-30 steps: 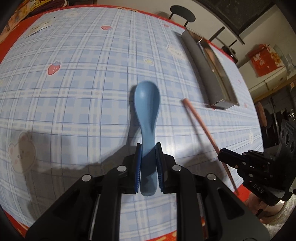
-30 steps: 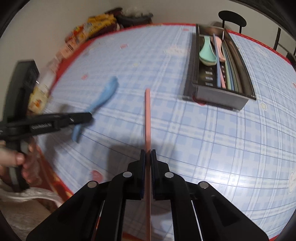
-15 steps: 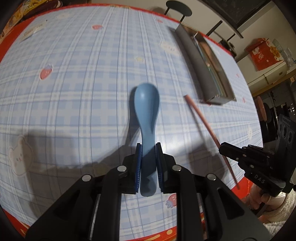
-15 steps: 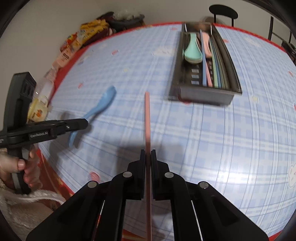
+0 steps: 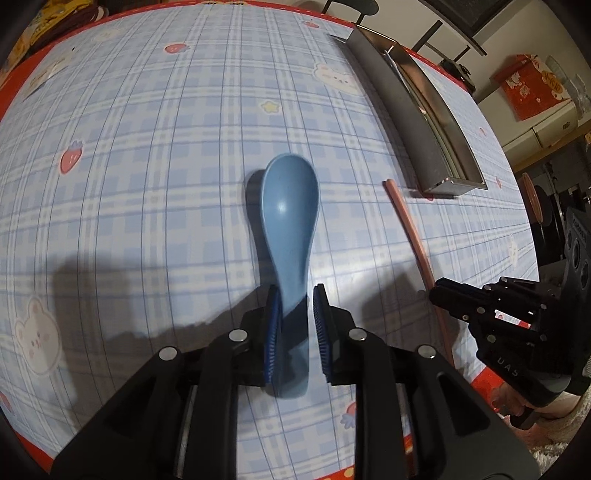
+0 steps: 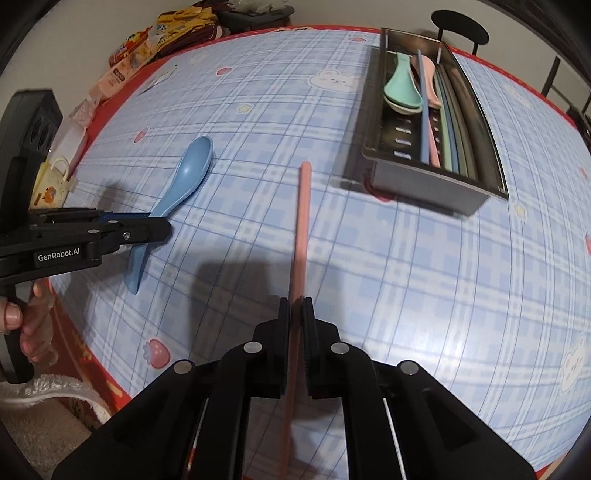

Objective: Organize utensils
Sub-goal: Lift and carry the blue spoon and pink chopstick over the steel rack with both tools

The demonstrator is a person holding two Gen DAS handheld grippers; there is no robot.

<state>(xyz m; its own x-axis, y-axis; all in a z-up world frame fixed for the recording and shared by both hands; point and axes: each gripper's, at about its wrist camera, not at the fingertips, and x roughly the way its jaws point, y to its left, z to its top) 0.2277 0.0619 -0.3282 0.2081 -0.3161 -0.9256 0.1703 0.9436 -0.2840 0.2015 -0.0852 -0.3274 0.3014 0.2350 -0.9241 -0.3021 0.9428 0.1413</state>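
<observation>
My left gripper (image 5: 295,295) is shut on the handle of a blue spoon (image 5: 290,218), held above the checked tablecloth with its bowl pointing away; the spoon also shows in the right wrist view (image 6: 181,177). My right gripper (image 6: 296,308) is shut on a pink chopstick (image 6: 301,225) that points toward the metal utensil tray (image 6: 476,195); the chopstick also shows in the left wrist view (image 5: 410,236). The tray holds a mint spoon (image 6: 400,86), a pink utensil and several chopsticks. In the left wrist view the tray (image 5: 410,110) lies at the upper right.
Snack packets (image 6: 136,59) lie along the table's far left edge. A red border runs around the tablecloth (image 6: 406,295). A black chair (image 6: 460,24) stands behind the tray. A red box (image 5: 532,85) sits on a shelf beyond the table.
Both grippers have risen and moved forward a little with their utensils. The tray now sits closer to the chopstick tip in the right wrist view.
</observation>
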